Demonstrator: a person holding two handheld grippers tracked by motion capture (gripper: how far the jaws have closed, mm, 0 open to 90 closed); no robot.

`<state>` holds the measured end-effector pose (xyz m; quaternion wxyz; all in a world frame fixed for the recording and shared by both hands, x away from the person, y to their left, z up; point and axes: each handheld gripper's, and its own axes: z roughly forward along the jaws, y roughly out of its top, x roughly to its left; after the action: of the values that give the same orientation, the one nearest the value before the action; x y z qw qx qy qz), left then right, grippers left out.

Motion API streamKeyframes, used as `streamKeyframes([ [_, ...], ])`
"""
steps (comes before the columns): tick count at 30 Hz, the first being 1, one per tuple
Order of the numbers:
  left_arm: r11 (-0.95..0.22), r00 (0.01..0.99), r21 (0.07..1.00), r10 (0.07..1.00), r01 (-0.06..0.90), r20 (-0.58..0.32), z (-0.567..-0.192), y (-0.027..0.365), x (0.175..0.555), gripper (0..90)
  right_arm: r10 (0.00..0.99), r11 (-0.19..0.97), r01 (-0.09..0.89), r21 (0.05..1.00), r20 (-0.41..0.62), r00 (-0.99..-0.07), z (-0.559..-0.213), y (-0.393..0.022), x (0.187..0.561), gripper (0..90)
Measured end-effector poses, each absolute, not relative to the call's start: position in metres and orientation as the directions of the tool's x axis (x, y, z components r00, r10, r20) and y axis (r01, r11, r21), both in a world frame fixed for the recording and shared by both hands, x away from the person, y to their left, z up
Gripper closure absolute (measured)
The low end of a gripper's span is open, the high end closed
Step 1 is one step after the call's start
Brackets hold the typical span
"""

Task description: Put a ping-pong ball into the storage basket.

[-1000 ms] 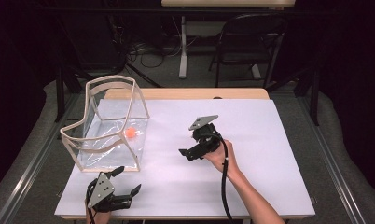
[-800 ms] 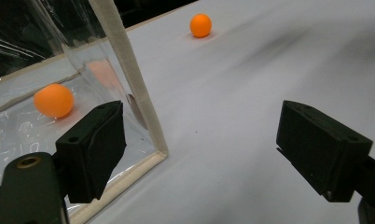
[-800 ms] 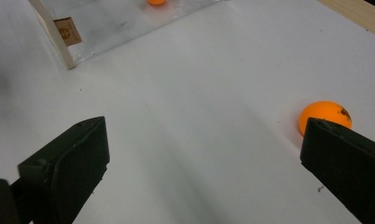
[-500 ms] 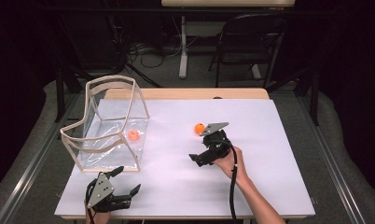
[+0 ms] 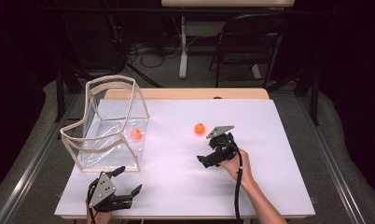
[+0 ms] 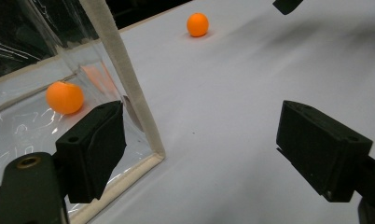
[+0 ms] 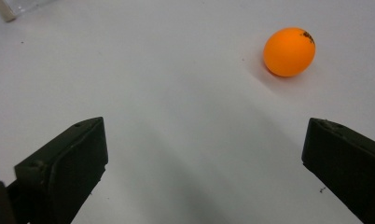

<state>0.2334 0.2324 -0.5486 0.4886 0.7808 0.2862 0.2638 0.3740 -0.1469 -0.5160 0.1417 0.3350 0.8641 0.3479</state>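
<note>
One orange ball (image 5: pixel 200 128) (image 7: pixel 289 51) (image 6: pixel 197 24) lies loose on the white table top. A second orange ball (image 5: pixel 136 134) (image 6: pixel 65 97) rests inside the clear box (image 5: pixel 106 126) with a pale frame (image 6: pixel 122 79) at the left. My right gripper (image 5: pixel 208 157) (image 7: pixel 204 168) hovers open just in front of the loose ball and holds nothing. Near the front edge, my left gripper (image 5: pixel 128 180) (image 6: pixel 206 149) is open and empty, right at the box's front corner.
The white table (image 5: pixel 279 154) stretches out to the right of both grippers. A corner of the box (image 7: pixel 8 11) shows far off in the right gripper view. A tip of the other gripper (image 6: pixel 287 4) shows at the top of the left gripper view. Dark chairs and cables lie beyond the table.
My right gripper has drawn back toward the person and slightly right, uncovering the orange ball now lying on the table. The left gripper has stayed put.
</note>
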Motion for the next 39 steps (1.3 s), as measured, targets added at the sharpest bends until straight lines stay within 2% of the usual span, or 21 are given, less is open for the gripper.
streamKeyframes([
  [22, -0.36, 0.693, 0.914, 0.708, 0.187, 0.136, -0.548, 0.232, 0.232, 15.7, 0.706, 0.553, 0.516, 0.654, -0.04, -0.707, -0.53, -0.153, 0.392, 0.0],
  [39, -0.357, 0.691, 0.915, 0.71, 0.188, 0.134, -0.549, 0.232, 0.232, 15.7, 0.72, 0.538, 0.522, 0.661, -0.039, -0.693, -0.527, -0.146, 0.412, 0.0],
])
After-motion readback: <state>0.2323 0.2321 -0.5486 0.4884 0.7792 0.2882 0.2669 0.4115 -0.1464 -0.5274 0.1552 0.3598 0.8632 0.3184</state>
